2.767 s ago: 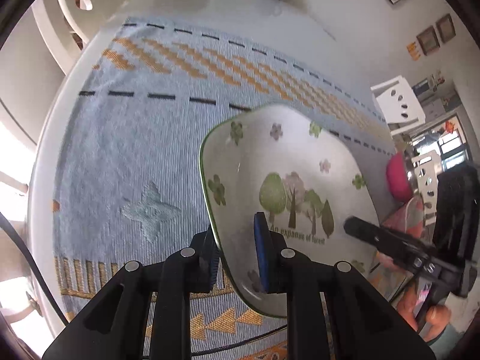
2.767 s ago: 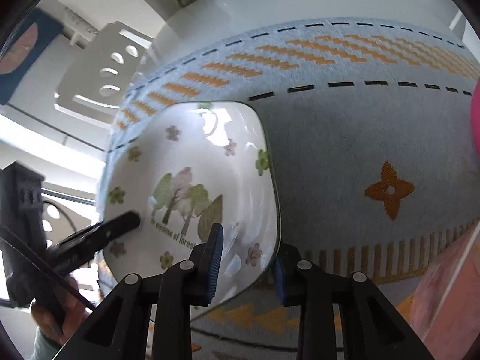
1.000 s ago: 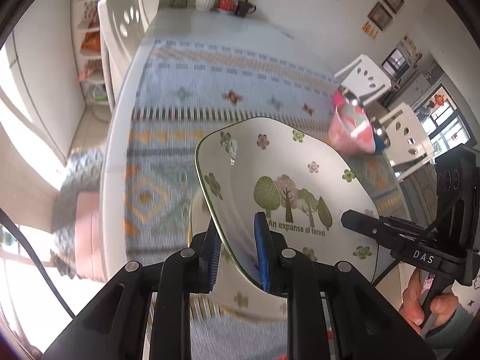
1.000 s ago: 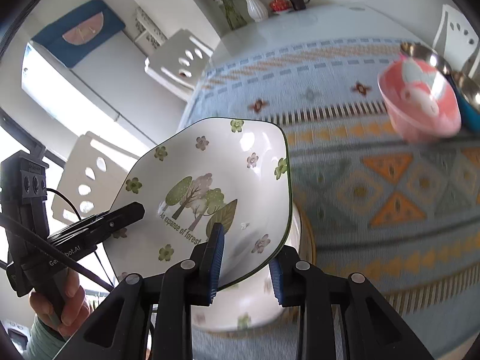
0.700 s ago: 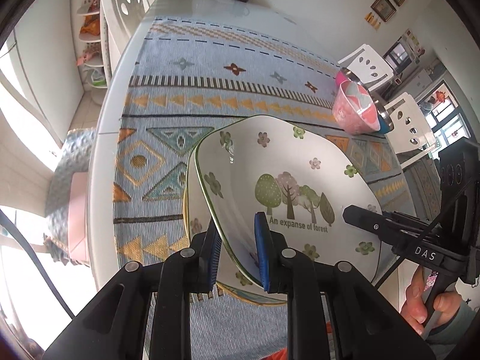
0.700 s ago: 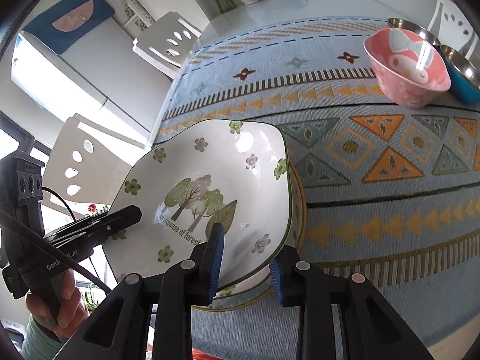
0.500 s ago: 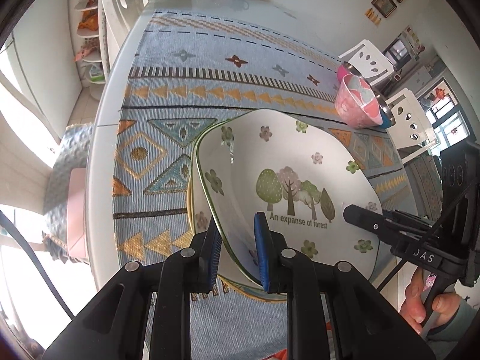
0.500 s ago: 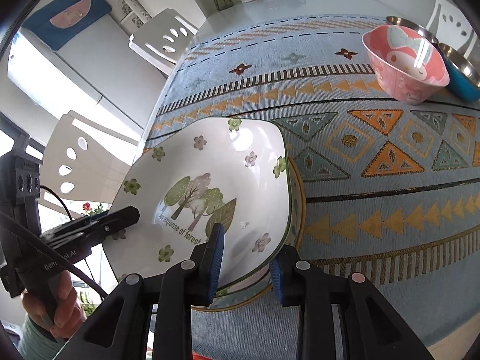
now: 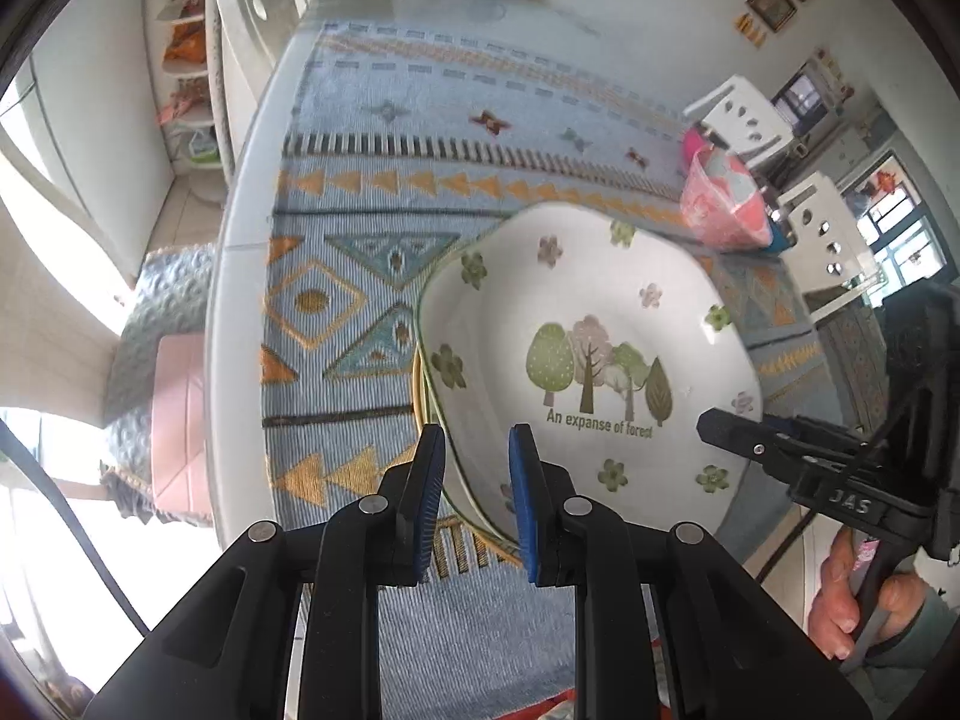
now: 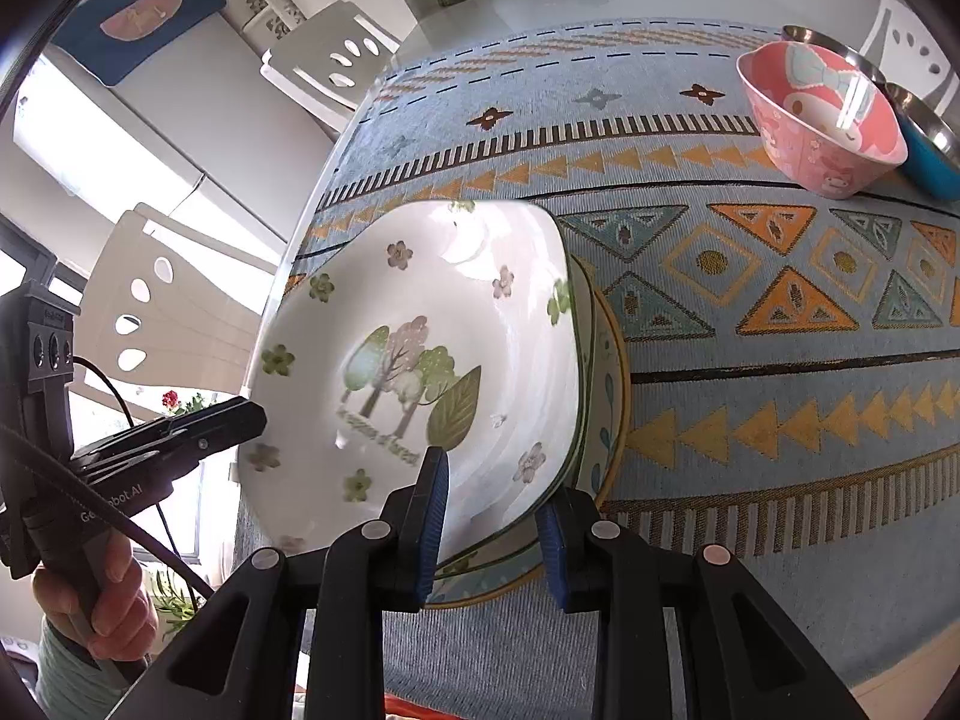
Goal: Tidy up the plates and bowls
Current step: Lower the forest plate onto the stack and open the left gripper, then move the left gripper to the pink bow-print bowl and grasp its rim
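The white forest-print dish (image 9: 594, 360), a squarish deep plate with small flowers and a green rim, is carried by both hands at once. The left gripper (image 9: 477, 498) is clamped on its near left rim, one pad inside and one outside. The right gripper (image 10: 489, 525) pinches the near right rim the same way, its jaws narrow around the wall. Two grips on opposite sides likely keep a wide, smooth dish from tipping or slipping out of a single narrow pinch.

The dish sits over the near left corner of the bench (image 9: 252, 192), directly above a yellow-rimmed plate (image 10: 612, 360) that lies on the woven blue table runner (image 10: 750, 420). It looks nested onto or just above that plate; contact cannot be confirmed. Stacking like on like fits the tidying goal. The pink cartoon bowl (image 10: 822, 120) stands well apart toward the far right edge, beside a steel bowl (image 10: 924, 114), apparently a separate bowl group. Letting go seems the remaining step.
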